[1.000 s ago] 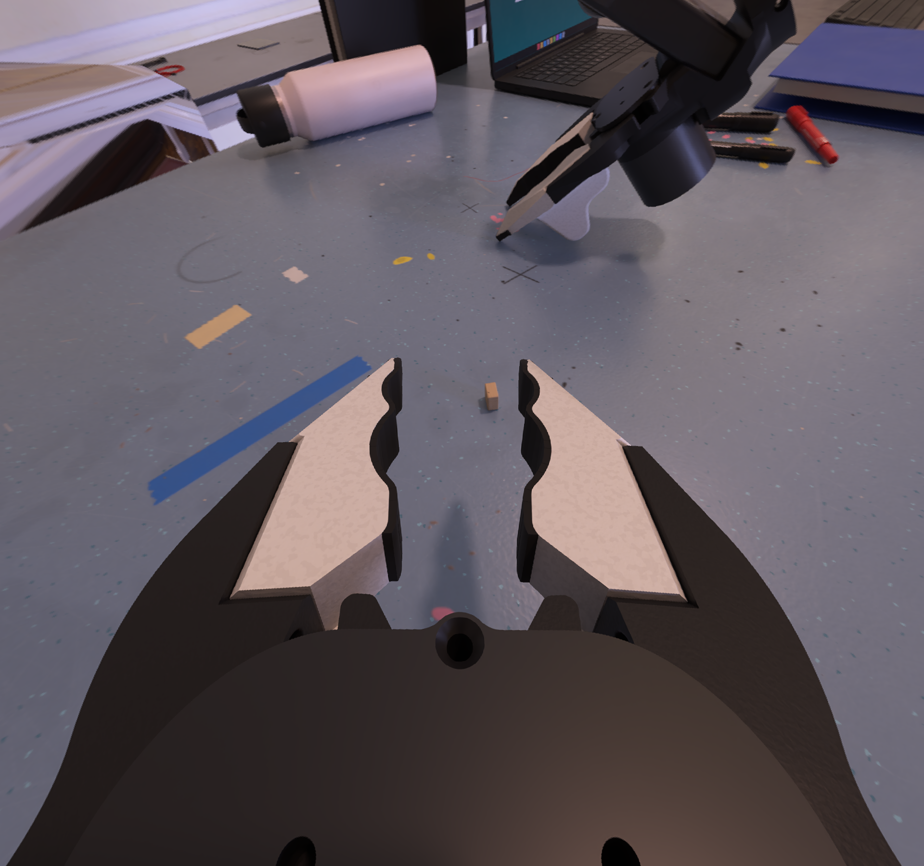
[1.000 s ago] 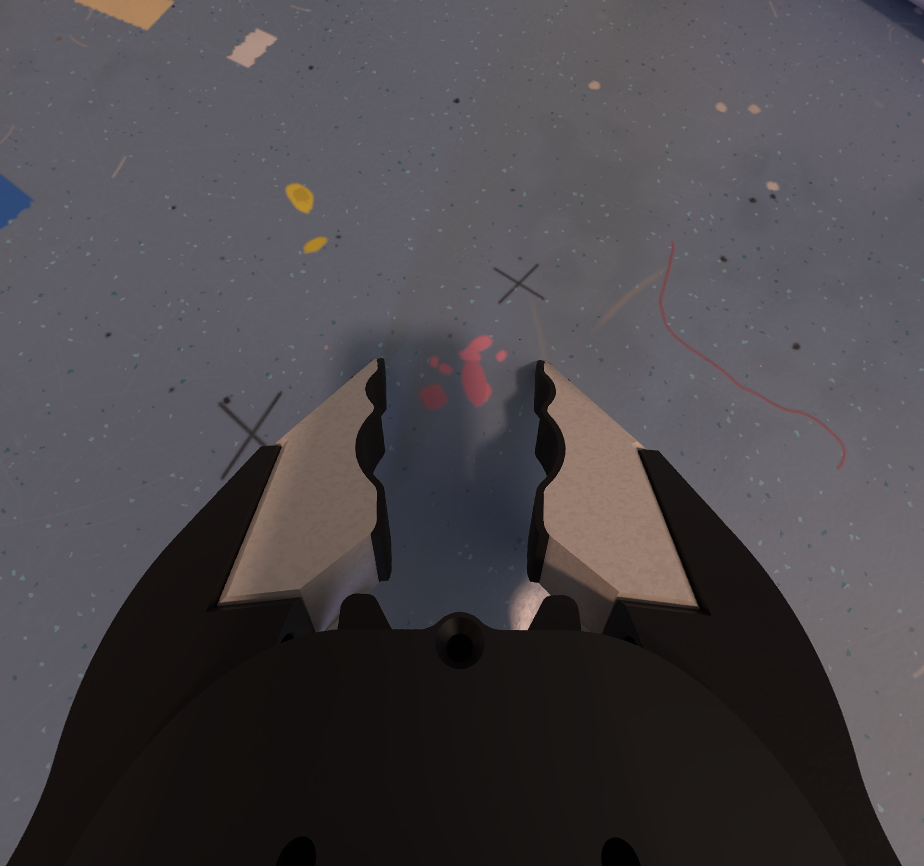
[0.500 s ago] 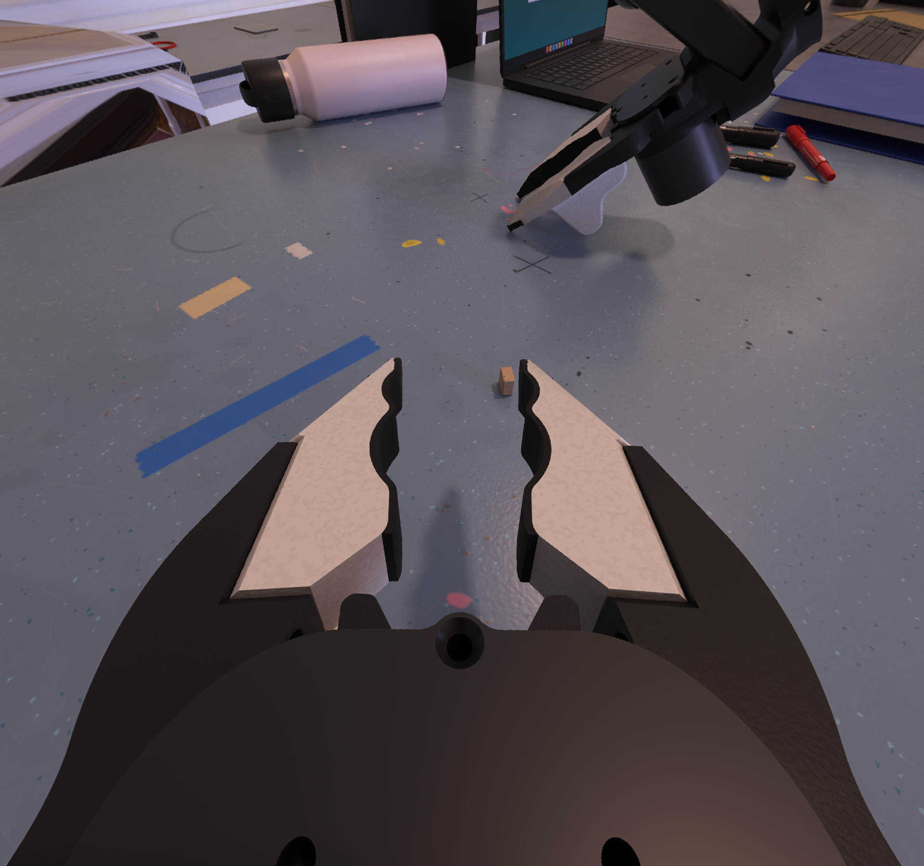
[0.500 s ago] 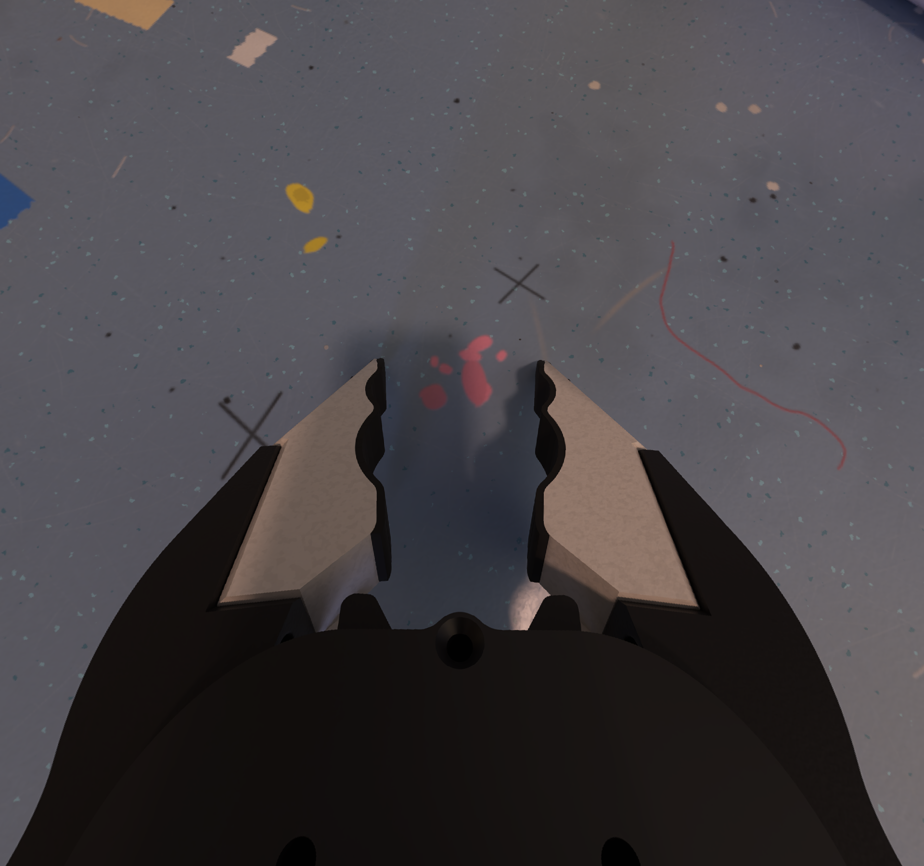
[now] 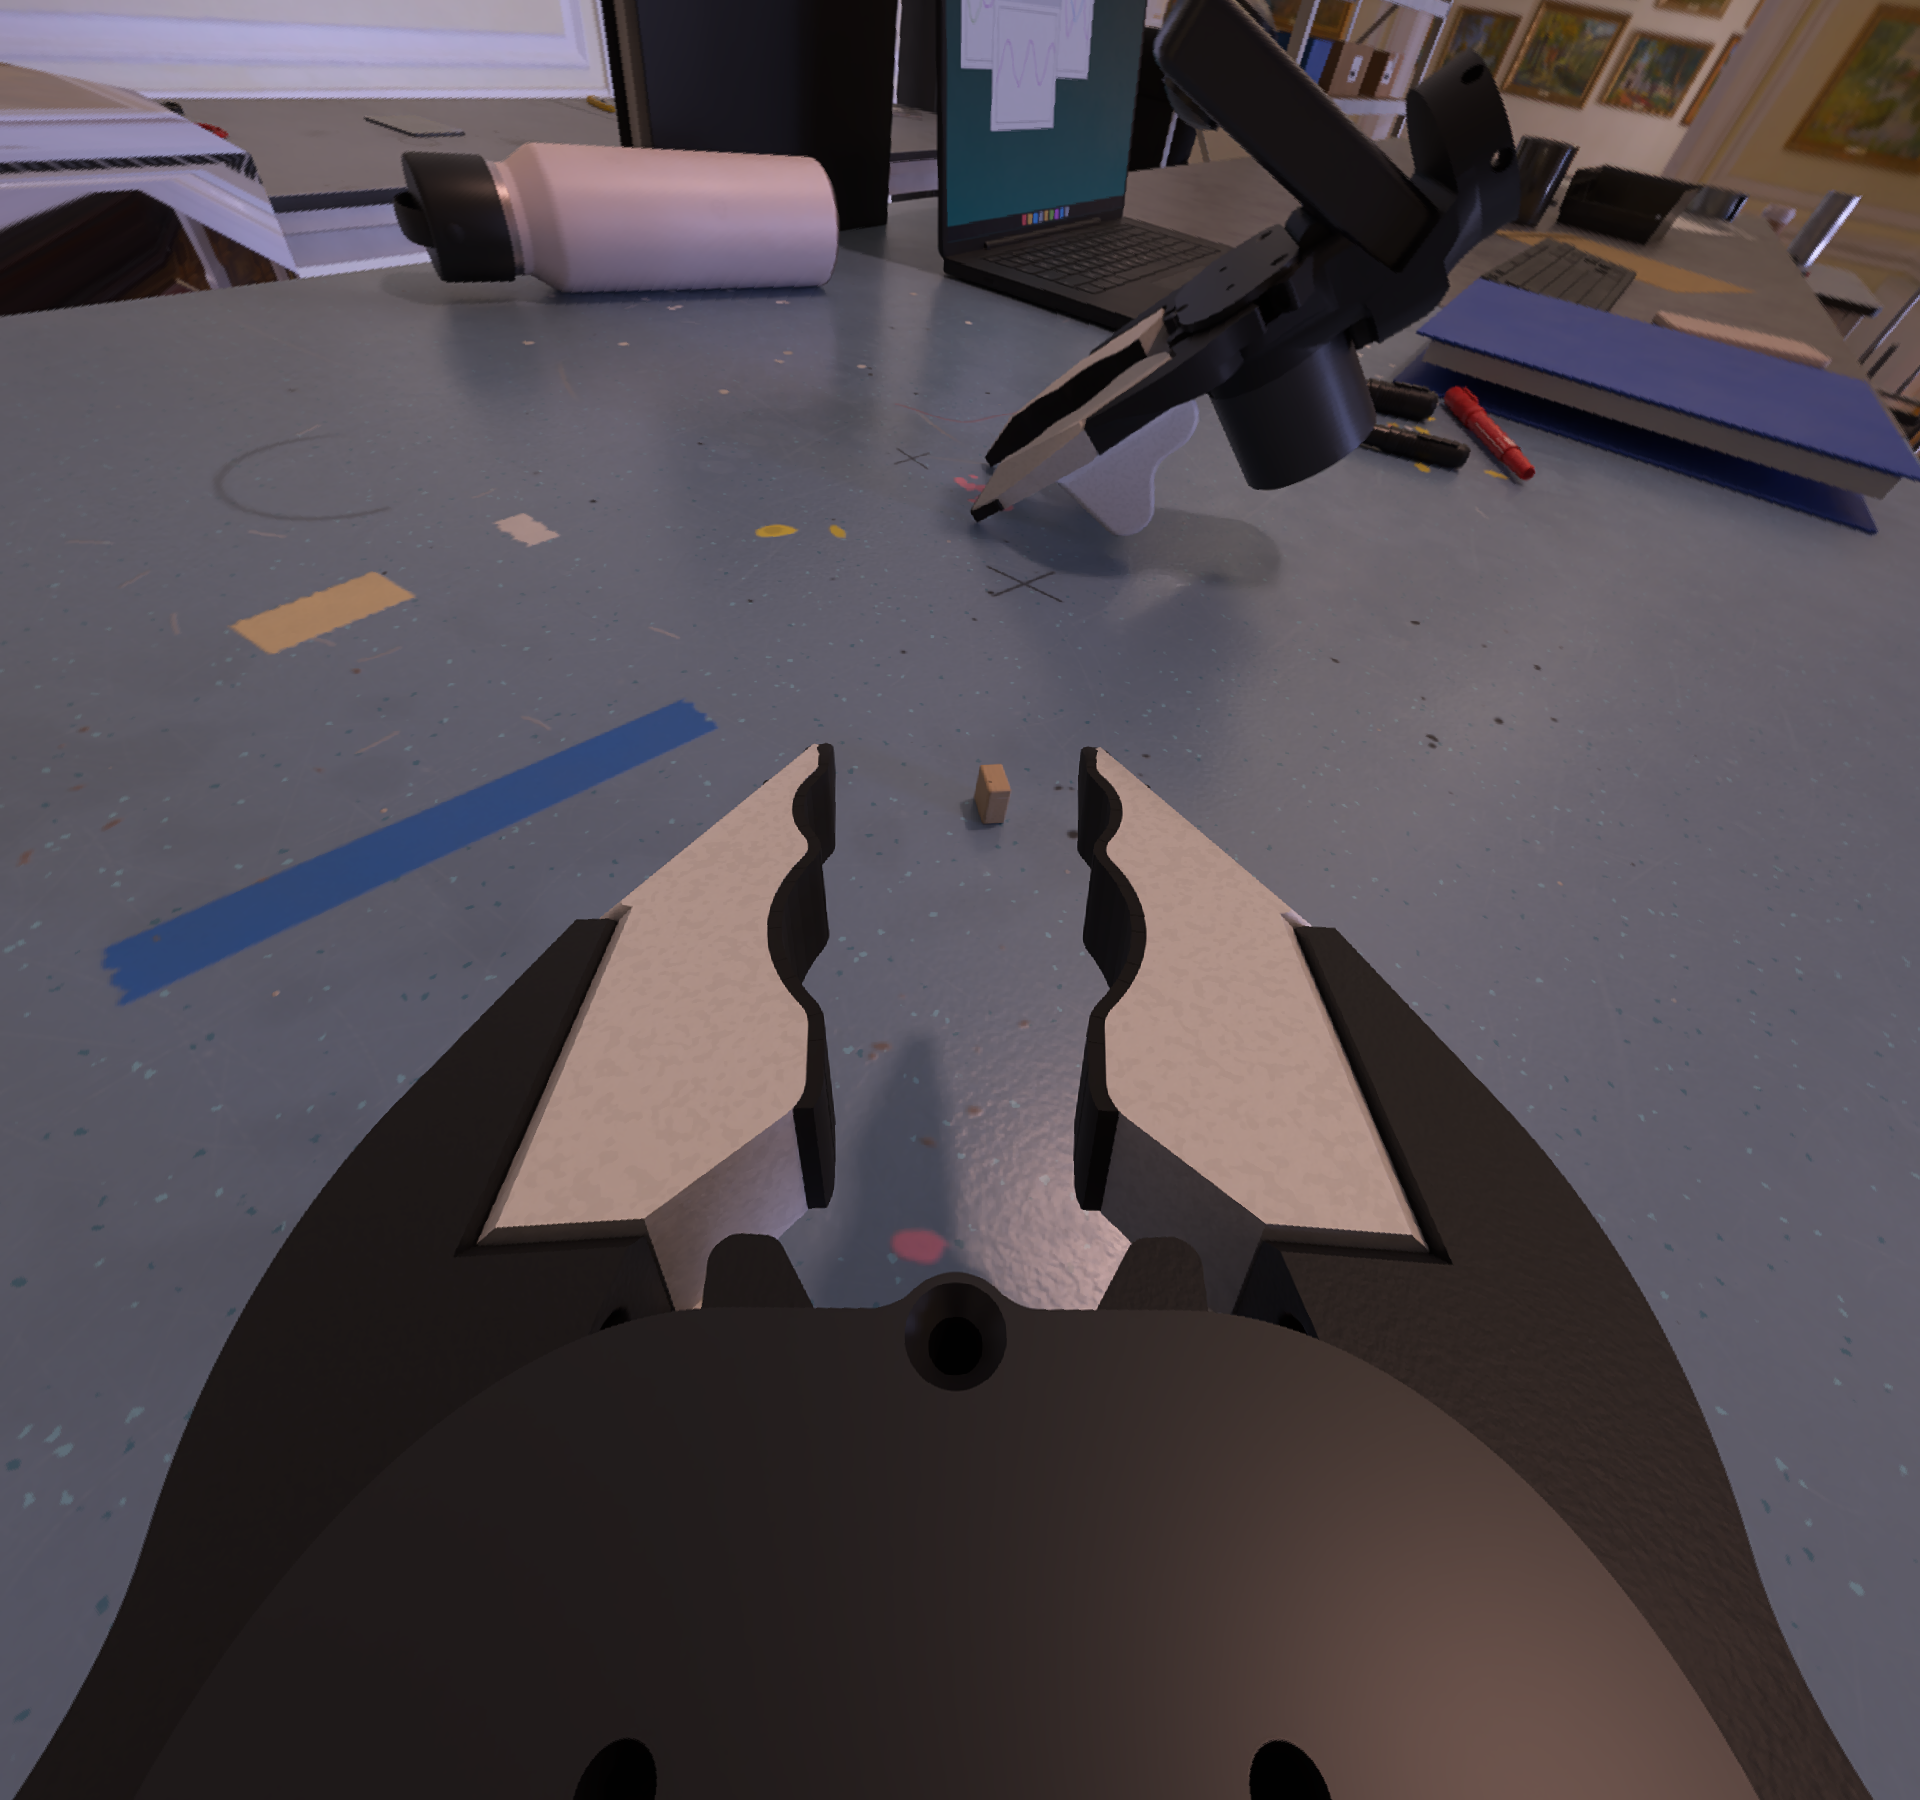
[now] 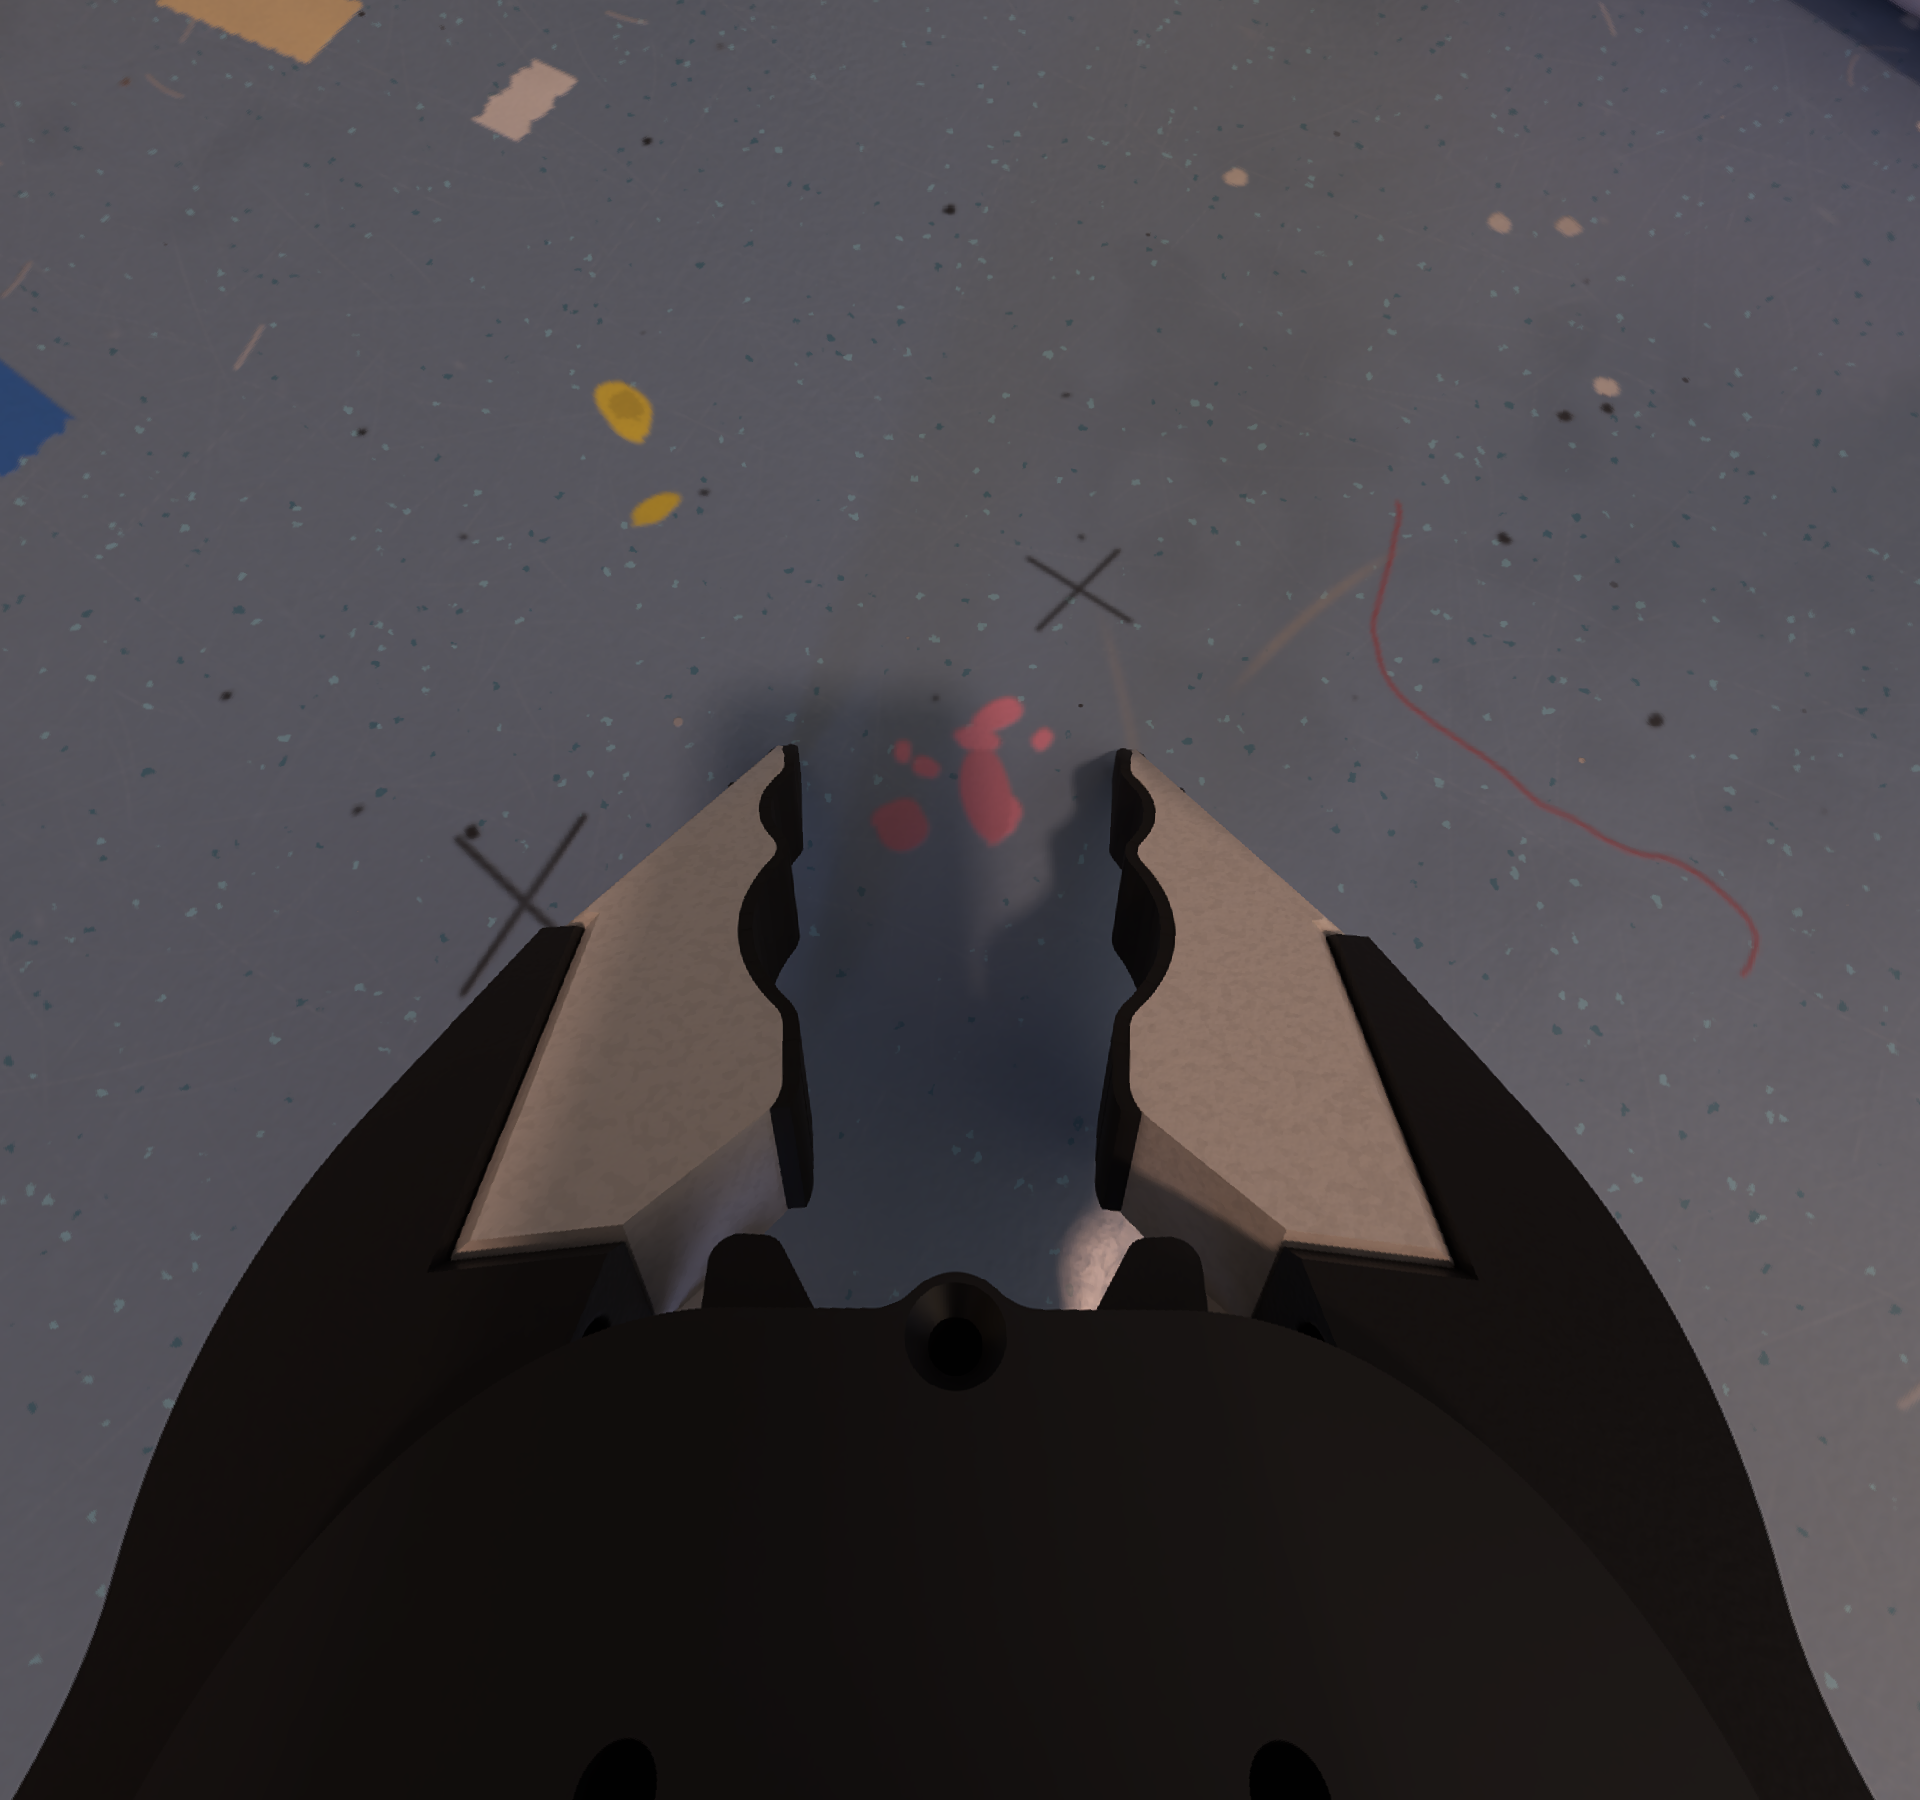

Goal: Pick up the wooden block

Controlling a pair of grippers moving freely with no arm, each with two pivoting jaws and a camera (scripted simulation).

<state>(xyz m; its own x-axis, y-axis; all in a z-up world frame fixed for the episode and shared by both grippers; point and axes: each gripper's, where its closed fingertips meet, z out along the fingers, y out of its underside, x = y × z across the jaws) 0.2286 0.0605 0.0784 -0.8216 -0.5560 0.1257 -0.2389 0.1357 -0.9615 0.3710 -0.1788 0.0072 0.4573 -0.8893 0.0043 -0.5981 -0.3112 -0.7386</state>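
The small wooden block [image 5: 992, 793] stands on the grey table, seen in the left wrist view just beyond my fingertips and slightly right of centre. My left gripper [image 5: 954, 763] is open and empty, low over the table, with the block lined up with its gap. My right gripper [image 6: 954, 763] is open and empty, pointing down at red paint spots on the table; it also shows in the left wrist view [image 5: 992, 493] farther back to the right. The block is not visible in the right wrist view.
A pink bottle [image 5: 623, 215] lies at the back left. A laptop [image 5: 1049, 140] stands behind it to the right. Blue binders [image 5: 1662, 389] and a red marker [image 5: 1491, 431] lie at the right. A blue tape strip [image 5: 405, 846] crosses the table at the left.
My left gripper has tilted up and swung so the block sits more centred between the fingertips. The right gripper has not moved.
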